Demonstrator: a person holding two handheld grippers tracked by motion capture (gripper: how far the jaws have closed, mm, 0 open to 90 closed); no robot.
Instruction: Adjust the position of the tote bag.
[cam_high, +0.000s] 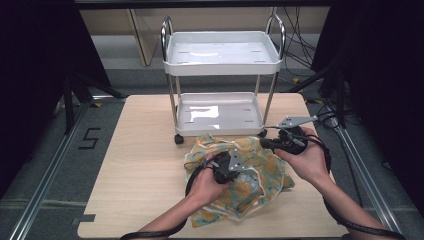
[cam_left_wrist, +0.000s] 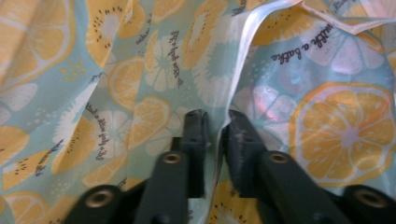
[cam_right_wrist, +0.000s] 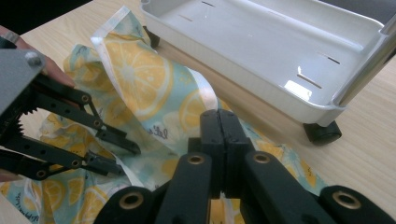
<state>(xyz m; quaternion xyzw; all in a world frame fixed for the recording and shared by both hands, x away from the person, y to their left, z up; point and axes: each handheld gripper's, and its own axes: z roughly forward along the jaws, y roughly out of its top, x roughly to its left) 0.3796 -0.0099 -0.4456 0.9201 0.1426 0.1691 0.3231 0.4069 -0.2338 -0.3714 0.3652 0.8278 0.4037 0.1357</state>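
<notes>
- On the near middle of the pale wooden table (cam_high: 140, 150), just in front of the trolley, lies the crumpled thin cloth printed with yellow lemon slices on pale blue and edged in white (cam_high: 250, 175); its glossy, creased surface looks light and slippery.
- The left gripper (cam_left_wrist: 215, 122) presses down into the cloth's middle, its black jaws nearly together with a raised white-edged fold between them; whether the pads already pinch it I cannot tell.
- The right gripper (cam_right_wrist: 219, 122) sits at the cloth's far right edge with its jaws fully together, clamped on the cloth edge, probably to pin that side while the other hand gathers slack.
- Beyond the cloth stands the white two-tier plastic trolley with chrome posts and black castors (cam_high: 222, 75), both smooth trays bare.
- Dark floor and cables surround the table.
</notes>
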